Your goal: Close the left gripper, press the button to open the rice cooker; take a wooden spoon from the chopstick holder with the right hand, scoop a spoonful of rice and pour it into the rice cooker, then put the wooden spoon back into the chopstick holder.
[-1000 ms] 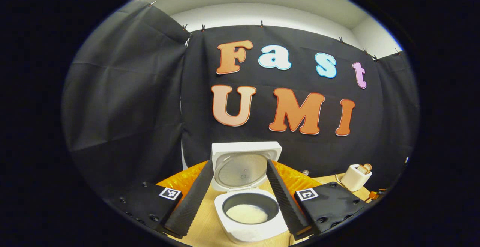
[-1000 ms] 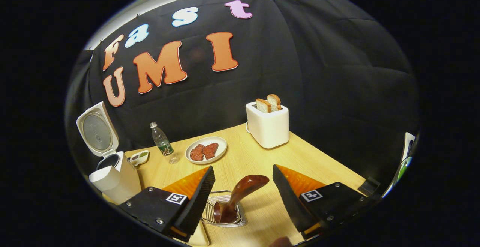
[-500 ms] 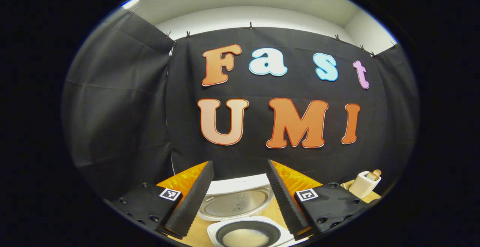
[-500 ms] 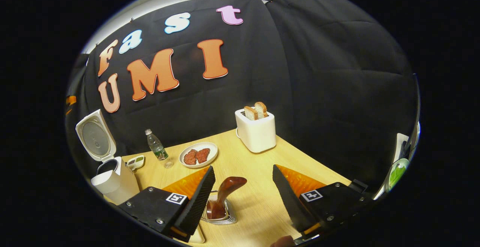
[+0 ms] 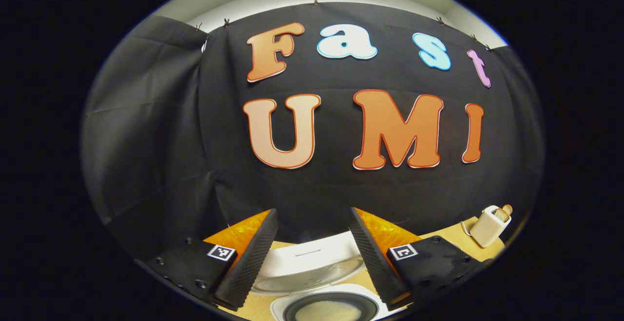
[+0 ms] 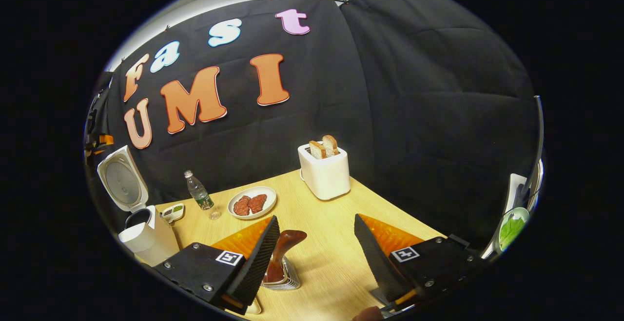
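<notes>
Pulled back and tilted up over the last second: in the left gripper view the white rice cooker has slid down to the bottom edge, only the hinged lid and the rim of the dark inner pot left showing. In the right gripper view, backed away from the wire chopstick holder, now smaller and lower between the fingers.

Left gripper spread wide, holding nothing, above the cooker. Right gripper also released and empty, fingers apart on either side of the holder without touching it.

Glossy brown wooden spoon standing in the holder on the pale wooden table, handle end leaning up and right. Cooker lid upright, pale rice visible in the pot.

By the look of it: button pressed, rice poured, spoon returned. Nothing of the task seemingly left except drawing both grippers clear.
</notes>
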`<state>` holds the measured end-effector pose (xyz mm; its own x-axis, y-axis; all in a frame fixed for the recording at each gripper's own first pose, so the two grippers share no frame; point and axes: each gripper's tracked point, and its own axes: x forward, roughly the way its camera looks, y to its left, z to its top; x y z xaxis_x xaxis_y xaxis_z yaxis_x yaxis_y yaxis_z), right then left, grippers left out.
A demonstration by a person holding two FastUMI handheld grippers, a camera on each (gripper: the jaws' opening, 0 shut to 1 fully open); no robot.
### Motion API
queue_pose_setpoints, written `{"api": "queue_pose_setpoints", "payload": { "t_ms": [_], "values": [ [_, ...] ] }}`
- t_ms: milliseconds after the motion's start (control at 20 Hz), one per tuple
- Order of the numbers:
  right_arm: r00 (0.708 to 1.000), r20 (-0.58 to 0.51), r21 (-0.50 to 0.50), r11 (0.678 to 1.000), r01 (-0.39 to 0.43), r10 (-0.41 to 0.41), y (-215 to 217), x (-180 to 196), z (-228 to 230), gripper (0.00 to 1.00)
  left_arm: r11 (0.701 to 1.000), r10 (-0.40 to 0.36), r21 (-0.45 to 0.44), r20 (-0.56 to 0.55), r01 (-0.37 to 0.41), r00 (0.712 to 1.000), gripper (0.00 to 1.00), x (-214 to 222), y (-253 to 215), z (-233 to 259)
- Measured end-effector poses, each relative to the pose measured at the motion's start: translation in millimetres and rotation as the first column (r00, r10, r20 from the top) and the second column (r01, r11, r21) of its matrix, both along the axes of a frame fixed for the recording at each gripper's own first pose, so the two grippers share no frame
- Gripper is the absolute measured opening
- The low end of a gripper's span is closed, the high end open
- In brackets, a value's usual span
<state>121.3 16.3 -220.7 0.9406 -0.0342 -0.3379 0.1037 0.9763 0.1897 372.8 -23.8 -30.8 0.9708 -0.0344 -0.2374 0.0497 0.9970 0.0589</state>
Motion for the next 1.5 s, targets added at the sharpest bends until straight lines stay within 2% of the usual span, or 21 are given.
{"api": "queue_pose_setpoints", "payload": {
  "t_ms": [150, 250, 500, 800, 1200, 1500],
  "values": [
    [1.000, -0.002, -0.004, 1.000, -0.006, 0.006, 3, -2, 1, 0.95, 1.000, 0.015, -0.011, -0.057, -0.015, 0.998, 0.99, 10, 5, -21],
    [1.000, -0.003, -0.012, 1.000, -0.011, 0.011, 4, -4, 2, 0.95, 0.998, 0.023, -0.058, -0.059, -0.026, 0.998, 0.99, 13, 7, -19],
    [1.000, 0.009, -0.004, 1.000, -0.020, 0.020, 9, -7, 11, 0.95, 0.997, -0.014, -0.074, -0.095, 0.007, 0.995, 1.00, 2, 3, -24],
    [0.997, 0.051, -0.019, 0.998, -0.056, 0.057, 21, -10, 37, 0.95, 0.993, -0.067, -0.108, -0.134, 0.053, 0.989, 0.99, -44, -15, -31],
    [0.990, 0.065, -0.005, 0.992, -0.126, 0.126, 44, -23, 46, 0.95, 0.992, -0.118, -0.077, -0.205, 0.104, 0.972, 1.00, -111, -35, -65],
    [0.985, 0.045, 0.000, 0.986, -0.168, 0.167, 59, -34, 38, 0.95, 0.975, -0.177, -0.181, -0.264, 0.131, 0.948, 1.00, -153, -49, -109]
  ]
}}
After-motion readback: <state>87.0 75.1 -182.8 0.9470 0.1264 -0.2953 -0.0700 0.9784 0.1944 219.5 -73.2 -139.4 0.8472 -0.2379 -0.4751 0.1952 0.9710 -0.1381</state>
